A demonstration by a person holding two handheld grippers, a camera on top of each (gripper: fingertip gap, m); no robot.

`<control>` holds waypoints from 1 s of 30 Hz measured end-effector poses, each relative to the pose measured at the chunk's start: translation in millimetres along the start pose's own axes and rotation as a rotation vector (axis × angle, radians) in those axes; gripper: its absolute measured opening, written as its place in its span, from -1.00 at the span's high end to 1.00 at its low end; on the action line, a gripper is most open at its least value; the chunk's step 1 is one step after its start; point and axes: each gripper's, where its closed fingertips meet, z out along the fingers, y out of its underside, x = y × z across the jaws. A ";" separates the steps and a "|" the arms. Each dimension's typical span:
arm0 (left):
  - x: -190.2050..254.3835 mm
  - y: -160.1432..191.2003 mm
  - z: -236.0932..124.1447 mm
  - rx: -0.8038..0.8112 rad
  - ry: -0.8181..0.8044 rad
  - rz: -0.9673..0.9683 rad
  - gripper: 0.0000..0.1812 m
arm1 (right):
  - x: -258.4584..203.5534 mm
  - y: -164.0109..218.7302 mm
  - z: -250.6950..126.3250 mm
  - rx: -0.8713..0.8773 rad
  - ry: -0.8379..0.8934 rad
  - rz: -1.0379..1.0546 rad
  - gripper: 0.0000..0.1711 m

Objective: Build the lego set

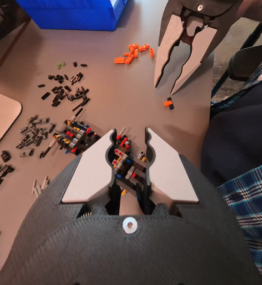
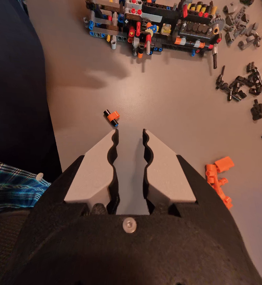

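Observation:
The part-built lego model (image 1: pixel 77 137) lies on the brown table (image 1: pixel 127 95), dark beams with red, blue and yellow pins. My left gripper (image 1: pixel 130 129) hovers over its near end with the jaws apart, so that end shows between the fingers. The model also shows at the top of the right wrist view (image 2: pixel 150 26), with no fingers on it. My right gripper (image 2: pixel 130 130) is open and empty, its tips just short of a small orange-and-black piece (image 2: pixel 111 118) near the table's edge. The left wrist view shows that gripper (image 1: pixel 163 90) and that piece (image 1: pixel 168 103).
Loose orange parts (image 1: pixel 133 53) lie behind the right gripper, also in the right wrist view (image 2: pixel 219 180). Black parts (image 1: pixel 68 91) and grey parts (image 1: pixel 33 134) lie left of the model. A blue box (image 1: pixel 74 13) stands at the back. A person in a plaid shirt (image 1: pixel 250 200) sits on the right. The gap from one gripper's tips to the other's is roughly 15 centimetres.

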 end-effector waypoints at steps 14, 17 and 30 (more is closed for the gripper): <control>-25.7 30.3 -36.3 0.095 -0.113 -0.100 0.53 | 11.4 -5.3 -16.4 -0.071 0.129 0.109 0.61; -27.9 37.0 -43.1 0.113 -0.135 -0.112 0.53 | 11.8 -9.6 -21.3 -0.073 0.159 0.133 0.61; -43.9 50.2 -56.7 0.199 -0.211 -0.160 0.54 | 1.5 -29.0 -27.5 -0.006 0.210 0.240 0.67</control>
